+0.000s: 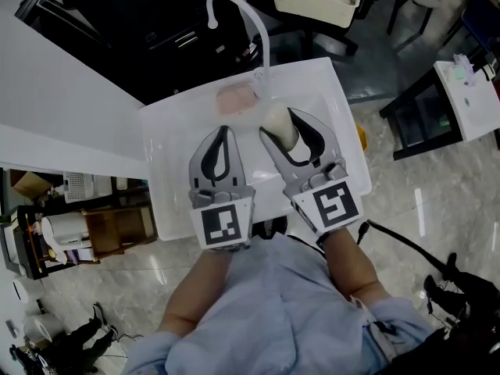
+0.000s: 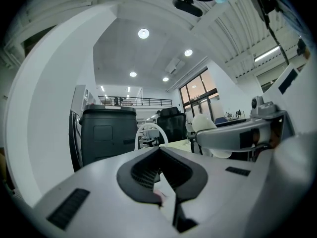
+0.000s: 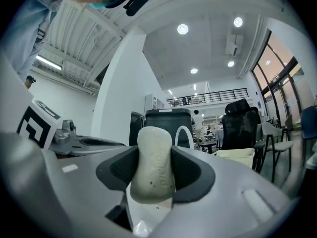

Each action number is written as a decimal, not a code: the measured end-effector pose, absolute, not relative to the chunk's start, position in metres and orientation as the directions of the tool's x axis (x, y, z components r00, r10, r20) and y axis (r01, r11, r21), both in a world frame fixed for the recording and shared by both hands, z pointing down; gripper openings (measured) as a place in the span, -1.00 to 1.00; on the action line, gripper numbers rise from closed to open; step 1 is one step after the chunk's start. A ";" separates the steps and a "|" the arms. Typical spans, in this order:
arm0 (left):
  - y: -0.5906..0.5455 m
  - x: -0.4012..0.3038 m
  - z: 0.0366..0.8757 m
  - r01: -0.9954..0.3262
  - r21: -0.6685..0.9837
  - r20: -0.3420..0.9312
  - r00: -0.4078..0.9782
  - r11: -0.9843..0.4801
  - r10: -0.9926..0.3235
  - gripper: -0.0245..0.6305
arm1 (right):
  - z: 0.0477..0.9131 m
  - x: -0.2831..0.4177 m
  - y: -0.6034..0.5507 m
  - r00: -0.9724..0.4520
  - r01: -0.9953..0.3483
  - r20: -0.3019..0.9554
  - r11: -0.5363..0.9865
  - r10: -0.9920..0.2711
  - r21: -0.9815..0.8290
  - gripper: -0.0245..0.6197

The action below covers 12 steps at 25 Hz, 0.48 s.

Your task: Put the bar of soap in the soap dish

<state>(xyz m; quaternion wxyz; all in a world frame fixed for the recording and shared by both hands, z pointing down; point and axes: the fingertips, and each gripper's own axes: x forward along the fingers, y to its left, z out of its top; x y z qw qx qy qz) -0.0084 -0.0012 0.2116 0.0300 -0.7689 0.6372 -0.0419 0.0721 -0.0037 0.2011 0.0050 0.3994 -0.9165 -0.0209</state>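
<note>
Right tongs clamp the bar of soap, pale cream and oval. In the right gripper view the bar of soap stands on end between the dark pads, squeezed on both sides, with its top poking past the tips of the right tongs.

Left tongs are closed, tips together, with nothing between them. The left gripper view shows the same for the left tongs.

Both tongs are level, side by side over the white sink surface. The pinkish soap dish sits on it at the foot of the white faucet. The soap is in the air near the dish, to its right in the head view, not touching it.

A cream basket sits beyond the sink. The person's light blue sleeve is at the bottom of the head view.
</note>
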 end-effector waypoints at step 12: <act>-0.060 -0.047 0.236 -0.978 -0.113 0.058 0.170 -0.176 -0.984 -0.91 | 0.231 0.030 -0.062 -0.693 -0.717 0.066 0.696 -0.718 0.040 -0.31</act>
